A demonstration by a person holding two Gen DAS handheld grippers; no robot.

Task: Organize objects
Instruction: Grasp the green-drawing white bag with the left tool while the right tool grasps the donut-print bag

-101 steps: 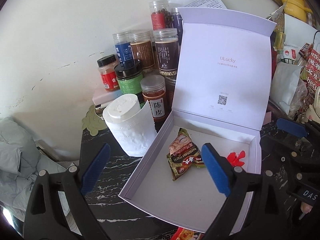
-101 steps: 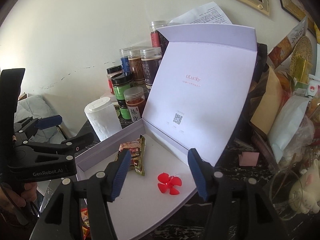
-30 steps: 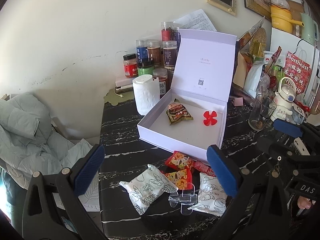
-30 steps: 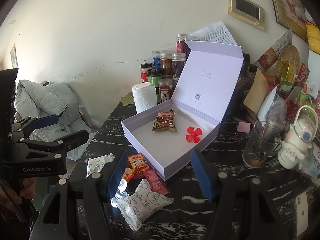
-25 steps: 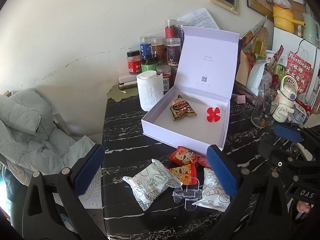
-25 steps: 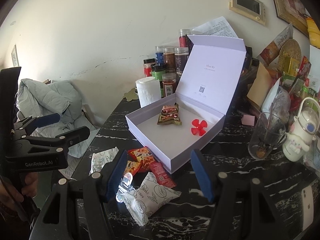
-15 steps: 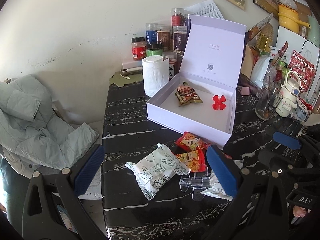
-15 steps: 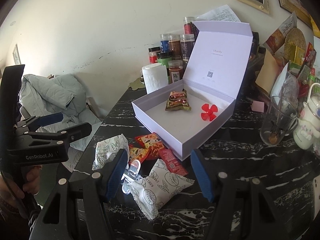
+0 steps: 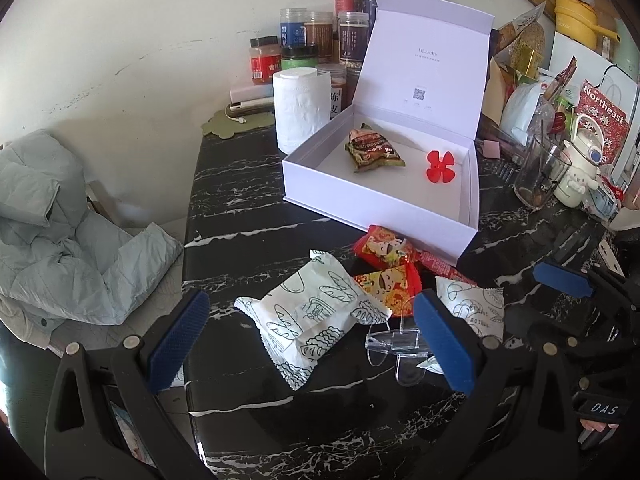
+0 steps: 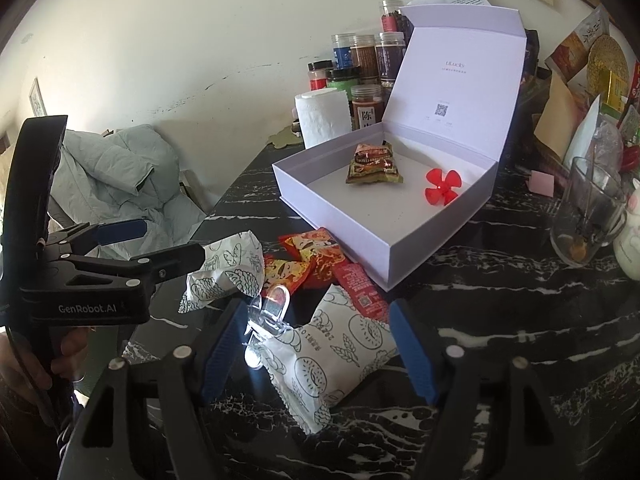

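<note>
Both grippers: black plastic frames, blue ribbed finger pads (image 9: 178, 341), silver screws. Left gripper (image 10: 152, 240) marked "GenRobot.AI"; right gripper (image 9: 568, 280) "DAS".

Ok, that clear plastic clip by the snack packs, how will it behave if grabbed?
The clear plastic clip looks rigid and smooth, so probably slippery. It looks thin and light, likely to skid on the glossy table if nudged.

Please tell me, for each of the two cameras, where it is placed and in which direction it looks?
Left wrist: on the left gripper, facing down-forward at the white snack packet; own open blue fingers show, the right gripper at the right edge.
Right wrist: on the right gripper, facing the second white packet; open fingers show, the left gripper and a hand at left.
Both share the open white box, red propeller and clear clip.
</note>
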